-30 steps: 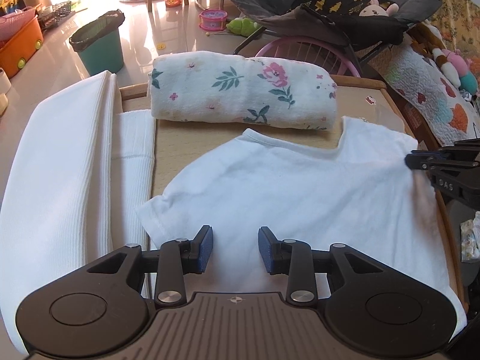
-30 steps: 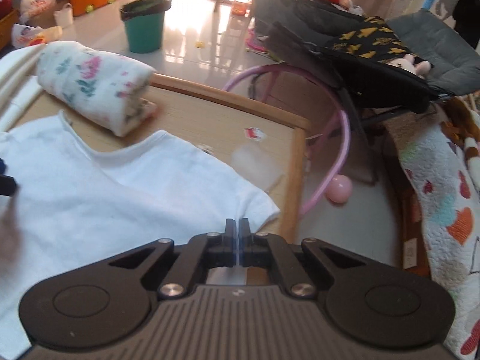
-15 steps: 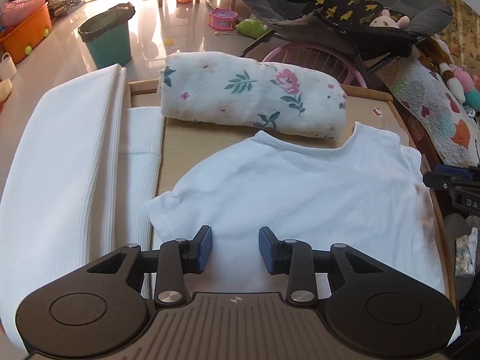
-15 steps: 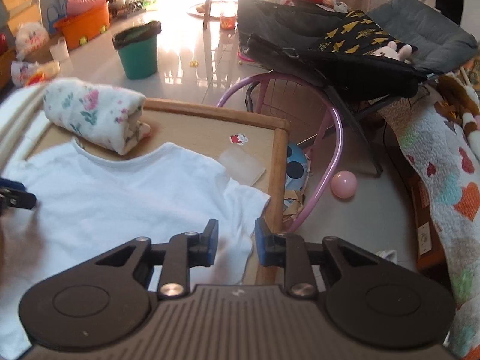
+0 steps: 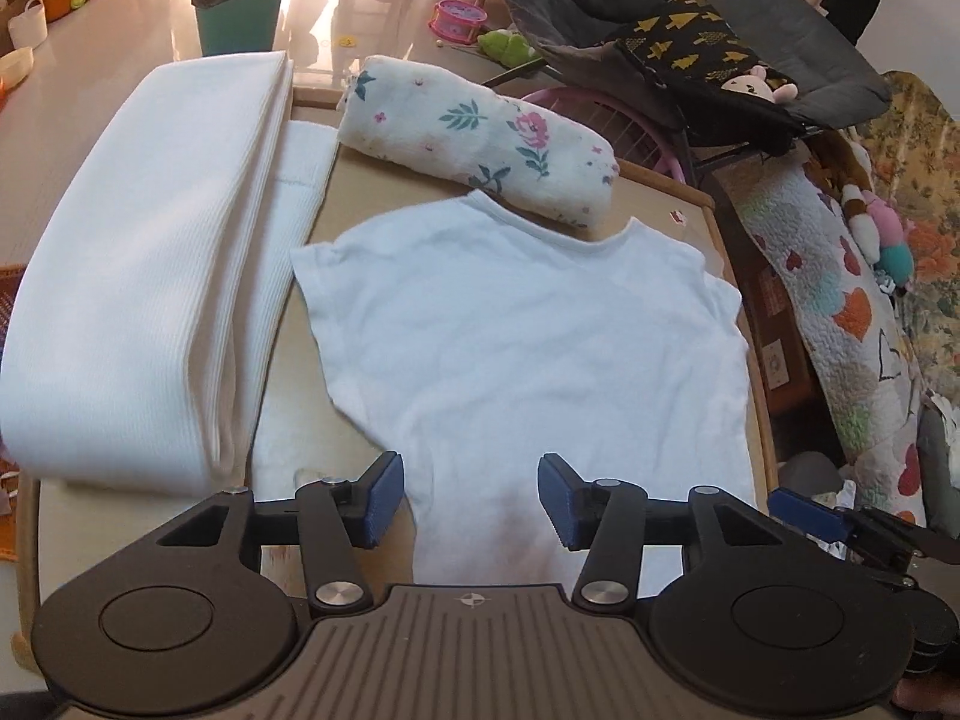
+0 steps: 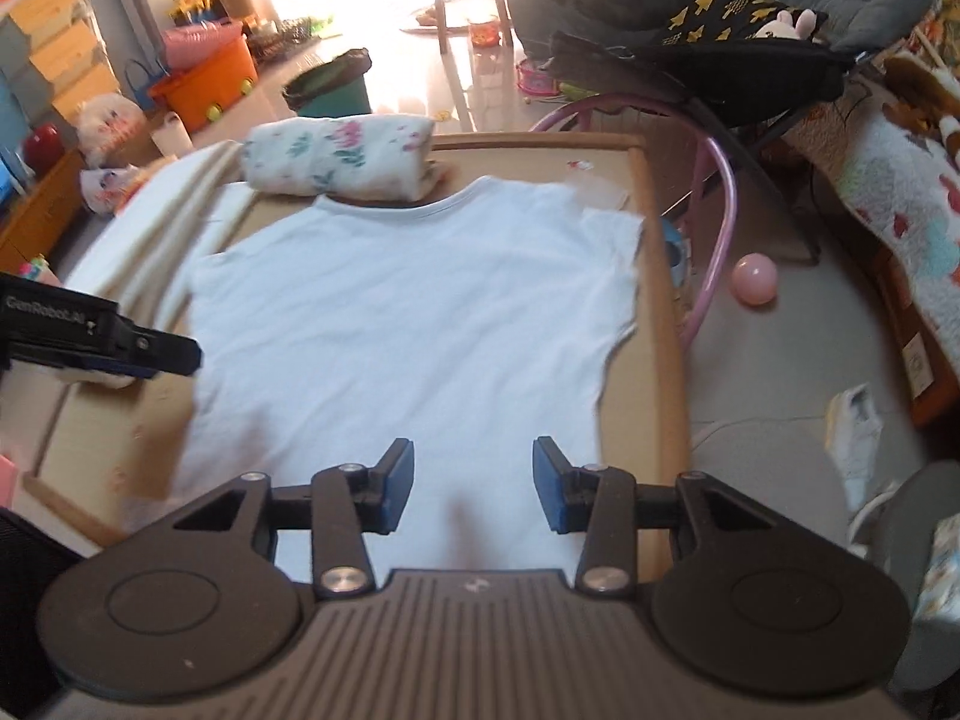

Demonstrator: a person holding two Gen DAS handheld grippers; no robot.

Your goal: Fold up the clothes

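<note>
A white T-shirt lies flat on the wooden table, neck toward the far edge. It fills the middle of the right wrist view as well, the T-shirt spread sleeve to sleeve. My left gripper hovers over the shirt's near hem; its jaws are opening and nothing is pinched between them. My right gripper hangs above the hem too, jaws opening, free of cloth. The left gripper shows at the left edge of the right wrist view, and the right gripper at the lower right of the left wrist view.
A rolled floral cloth lies along the table's far edge, touching the shirt's collar. A folded white ribbed cloth covers the left side. Beyond the table stand a teal bin, a pink hoop frame, a baby bouncer and a quilt.
Both grippers pulled back toward the shirt's hem and rose. The right gripper, shut by the right sleeve a second ago, opened and let go. The left jaws widened. The shirt now lies flatter.
</note>
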